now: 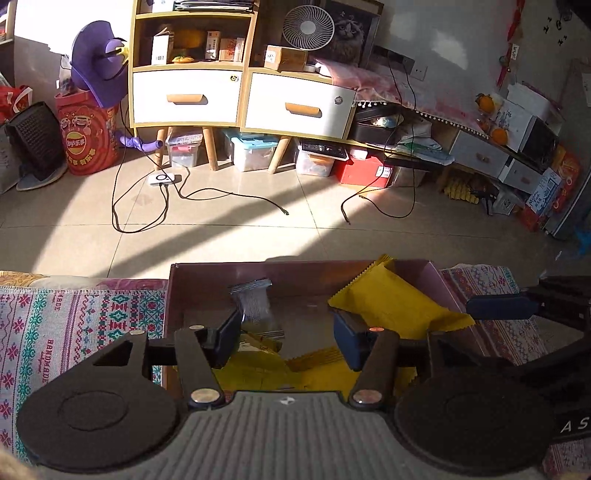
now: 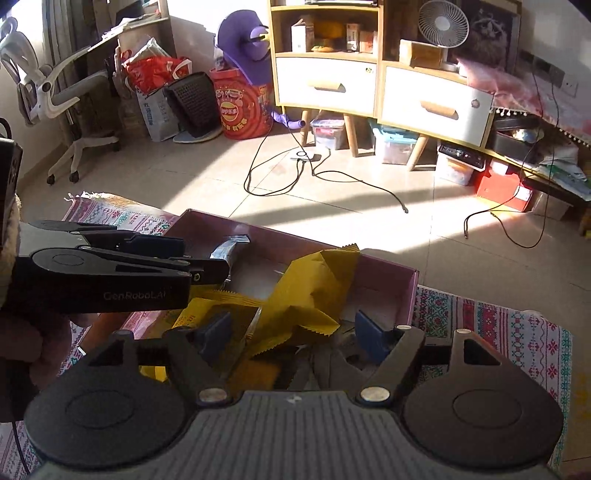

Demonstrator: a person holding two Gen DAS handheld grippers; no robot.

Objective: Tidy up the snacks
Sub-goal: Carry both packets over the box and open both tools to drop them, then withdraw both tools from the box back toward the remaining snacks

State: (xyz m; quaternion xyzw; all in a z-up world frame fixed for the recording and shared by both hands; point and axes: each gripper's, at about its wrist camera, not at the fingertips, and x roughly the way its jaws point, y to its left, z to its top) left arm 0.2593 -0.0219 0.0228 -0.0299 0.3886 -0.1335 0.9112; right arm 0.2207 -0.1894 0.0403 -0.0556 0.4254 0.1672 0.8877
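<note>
From the left wrist, the left hand-held gripper (image 1: 284, 334) is hanging apart over the pink box (image 1: 436, 273), a silver packet (image 1: 255, 302) lying loose below. From the right wrist, the right hand-held gripper (image 2: 291, 334) is standing apart around a yellow wrapper (image 2: 306, 291) inside. Release seems finished; fetching another snack comes next.

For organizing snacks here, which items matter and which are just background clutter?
In play: pink box; yellow snack packets; silver packet; left gripper; right gripper, both open over the box.

Clutter: fan; red Lay's bucket; floor cables; office chair.
</note>
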